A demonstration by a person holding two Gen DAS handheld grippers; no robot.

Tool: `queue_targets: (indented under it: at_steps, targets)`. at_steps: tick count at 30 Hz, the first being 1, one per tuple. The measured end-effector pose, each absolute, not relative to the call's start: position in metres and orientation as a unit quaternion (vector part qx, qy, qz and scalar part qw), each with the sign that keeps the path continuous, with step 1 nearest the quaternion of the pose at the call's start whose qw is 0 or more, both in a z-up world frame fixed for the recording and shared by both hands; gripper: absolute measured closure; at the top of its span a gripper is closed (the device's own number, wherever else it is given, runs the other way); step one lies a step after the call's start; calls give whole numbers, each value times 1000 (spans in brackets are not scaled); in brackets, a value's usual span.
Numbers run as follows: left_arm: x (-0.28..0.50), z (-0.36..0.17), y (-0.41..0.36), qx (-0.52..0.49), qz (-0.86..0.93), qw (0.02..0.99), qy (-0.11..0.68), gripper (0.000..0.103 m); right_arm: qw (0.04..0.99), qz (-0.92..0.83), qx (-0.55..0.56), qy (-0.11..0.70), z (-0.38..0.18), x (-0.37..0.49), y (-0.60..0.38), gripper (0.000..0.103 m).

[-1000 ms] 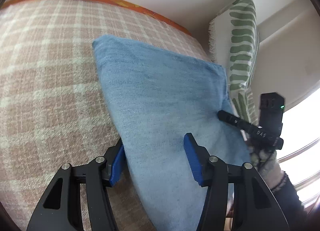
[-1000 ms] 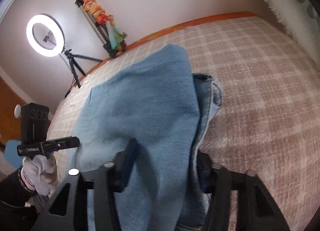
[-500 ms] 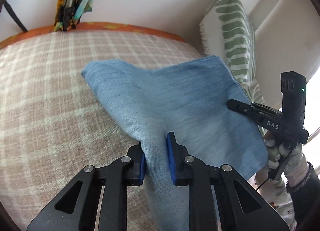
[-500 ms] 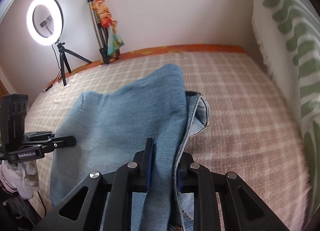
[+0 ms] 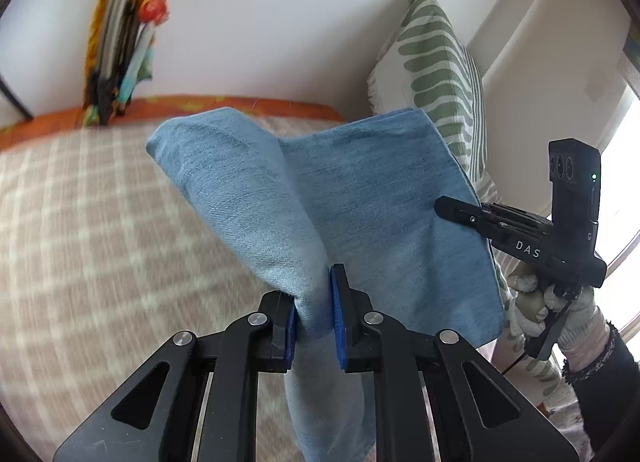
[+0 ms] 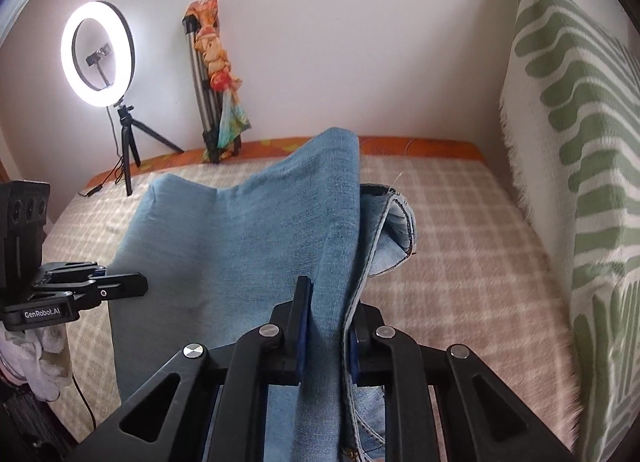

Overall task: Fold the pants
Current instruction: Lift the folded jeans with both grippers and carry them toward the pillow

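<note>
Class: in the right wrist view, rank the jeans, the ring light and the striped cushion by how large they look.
1. jeans, though nearness to the camera inflates them
2. striped cushion, cut off by the frame edge, so close to the jeans
3. ring light

light blue pants (image 5: 360, 197), checked blanket (image 5: 100, 221)

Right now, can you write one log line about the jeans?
left gripper: closing on jeans | right gripper: closing on jeans | jeans: held above bed

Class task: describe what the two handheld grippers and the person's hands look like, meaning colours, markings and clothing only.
Both are black with blue pads. The left gripper reads "GenRobot.AI" on its side; the right gripper reads "DAS" and shows a green light. The right hand wears a whitish knit glove, a beaded bracelet and a dark sleeve.
</note>
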State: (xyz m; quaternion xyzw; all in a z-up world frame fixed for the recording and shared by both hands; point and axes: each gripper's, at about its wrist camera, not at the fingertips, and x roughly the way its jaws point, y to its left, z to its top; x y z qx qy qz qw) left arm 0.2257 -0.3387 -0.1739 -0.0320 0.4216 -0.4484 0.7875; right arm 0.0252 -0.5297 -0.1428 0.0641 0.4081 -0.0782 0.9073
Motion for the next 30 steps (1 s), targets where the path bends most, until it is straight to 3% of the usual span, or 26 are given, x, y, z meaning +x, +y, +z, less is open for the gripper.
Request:
queue_targets:
  at_steps: [16,30]
  targets:
    - [315,-150,-408,-21,-446,810,380,90,917,-128,24,378,-109,121,-584,94]
    - [382,-190,-454,-2,-397,819,415,90,906,-141,7,399,-157,218,-621,95]
